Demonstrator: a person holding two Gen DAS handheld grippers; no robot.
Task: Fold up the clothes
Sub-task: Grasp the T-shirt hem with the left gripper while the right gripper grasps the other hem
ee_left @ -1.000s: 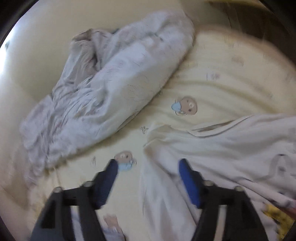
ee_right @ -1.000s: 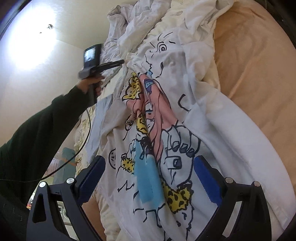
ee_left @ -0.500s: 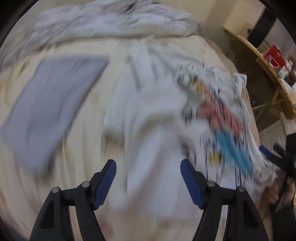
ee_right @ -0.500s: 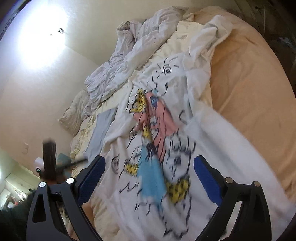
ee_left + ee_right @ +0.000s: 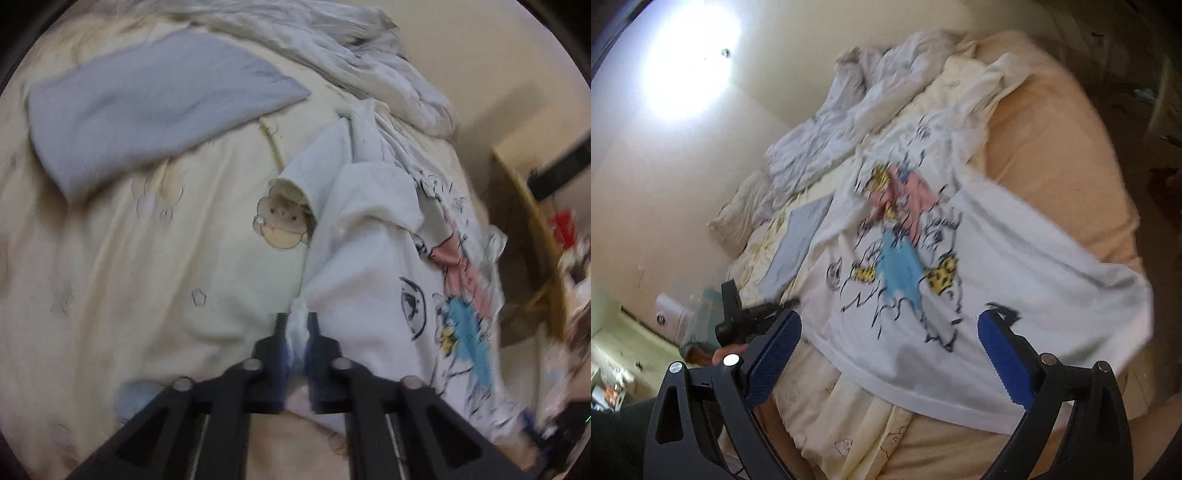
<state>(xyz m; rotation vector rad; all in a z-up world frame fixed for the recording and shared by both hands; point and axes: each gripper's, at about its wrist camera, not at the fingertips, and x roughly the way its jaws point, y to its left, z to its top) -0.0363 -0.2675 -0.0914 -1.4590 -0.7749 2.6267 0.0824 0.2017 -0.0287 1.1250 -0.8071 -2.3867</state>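
Across the bed (image 5: 110, 295), left gripper (image 5: 297, 321) has just clamped the white T-shirt's (image 5: 369, 288) edge; right gripper (image 5: 886, 343) gapes empty.

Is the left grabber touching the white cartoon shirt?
Touching. The left wrist view shows the left gripper shut on a bunched edge of the white cartoon T-shirt.

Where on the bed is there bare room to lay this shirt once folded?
Free: the cream sheet between the folded blue cloth and the white printed shirt, and the peach mattress edge right of the shirt. Crowded: the far end, under the crumpled bedding.
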